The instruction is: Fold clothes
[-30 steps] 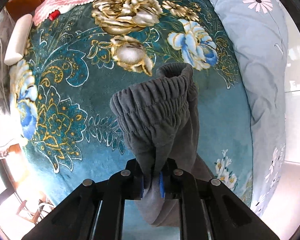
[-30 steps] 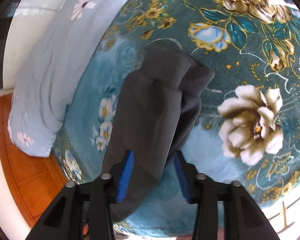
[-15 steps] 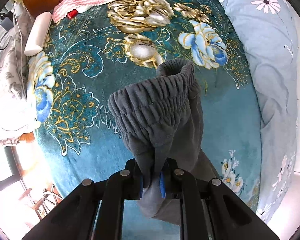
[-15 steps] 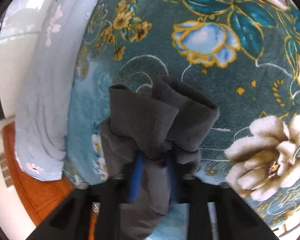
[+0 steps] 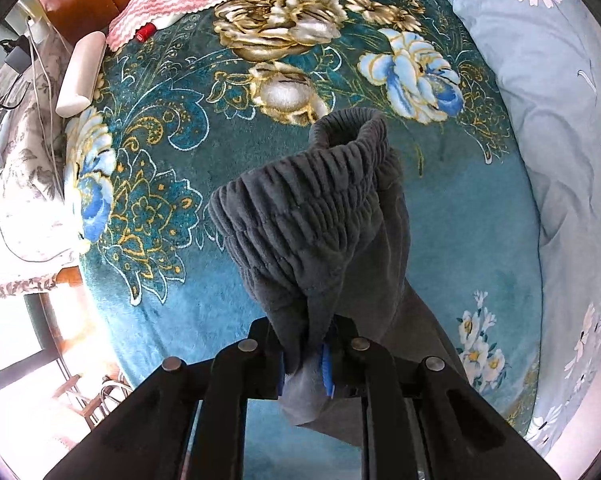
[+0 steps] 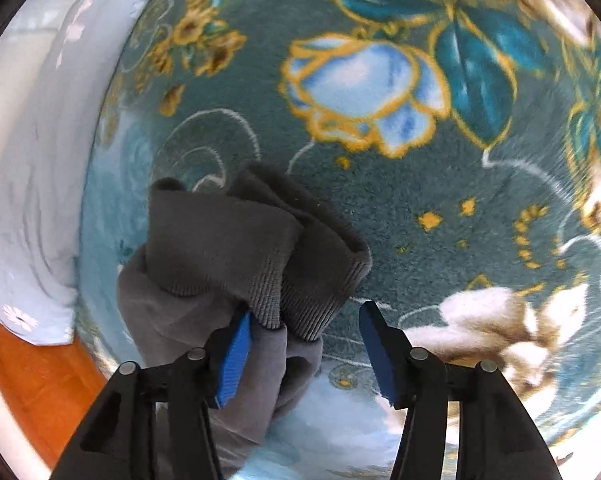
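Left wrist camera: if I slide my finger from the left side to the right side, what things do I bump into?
Grey flowery cloth with white cables → white tube-shaped thing → small red thing → grey pants pinched in the left gripper → light blue daisy quilt.

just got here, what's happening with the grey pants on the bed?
A person with two handheld grippers is folding grey sweatpants over a teal floral blanket. The left gripper is clamped on fabric near the elastic waistband, holding it up. The right gripper is open, its fingers either side of the ribbed cuffs, not gripping them.
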The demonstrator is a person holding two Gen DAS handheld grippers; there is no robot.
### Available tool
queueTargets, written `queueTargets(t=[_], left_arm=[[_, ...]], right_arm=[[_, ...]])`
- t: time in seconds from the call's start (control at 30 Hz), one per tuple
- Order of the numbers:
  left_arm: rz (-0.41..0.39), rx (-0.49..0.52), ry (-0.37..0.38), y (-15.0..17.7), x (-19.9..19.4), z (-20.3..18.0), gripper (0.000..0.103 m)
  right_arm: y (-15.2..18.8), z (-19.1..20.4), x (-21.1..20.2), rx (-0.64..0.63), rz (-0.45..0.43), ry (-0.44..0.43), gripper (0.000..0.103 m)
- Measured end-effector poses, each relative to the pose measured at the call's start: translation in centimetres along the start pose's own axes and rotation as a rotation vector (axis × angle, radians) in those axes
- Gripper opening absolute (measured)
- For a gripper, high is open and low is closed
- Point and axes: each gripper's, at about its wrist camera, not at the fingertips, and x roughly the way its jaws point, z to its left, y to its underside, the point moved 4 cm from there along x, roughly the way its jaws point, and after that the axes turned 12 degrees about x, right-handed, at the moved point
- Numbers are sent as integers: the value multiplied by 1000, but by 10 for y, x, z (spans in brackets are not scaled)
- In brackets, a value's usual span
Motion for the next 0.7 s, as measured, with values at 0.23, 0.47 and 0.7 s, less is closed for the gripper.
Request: queueTargets(t=[0.23,0.47,0.7], left_arm=[[7,19,14,-1,-1,-2,14],[19,3,69,0,2,10,14],[42,-30,138,5,7,28,15]], right_arm=[[8,2,-4,94,-28,-100,28],[95,89,-41,-411,-200,1,20],[196,174,-65,-907,-338,91,20]])
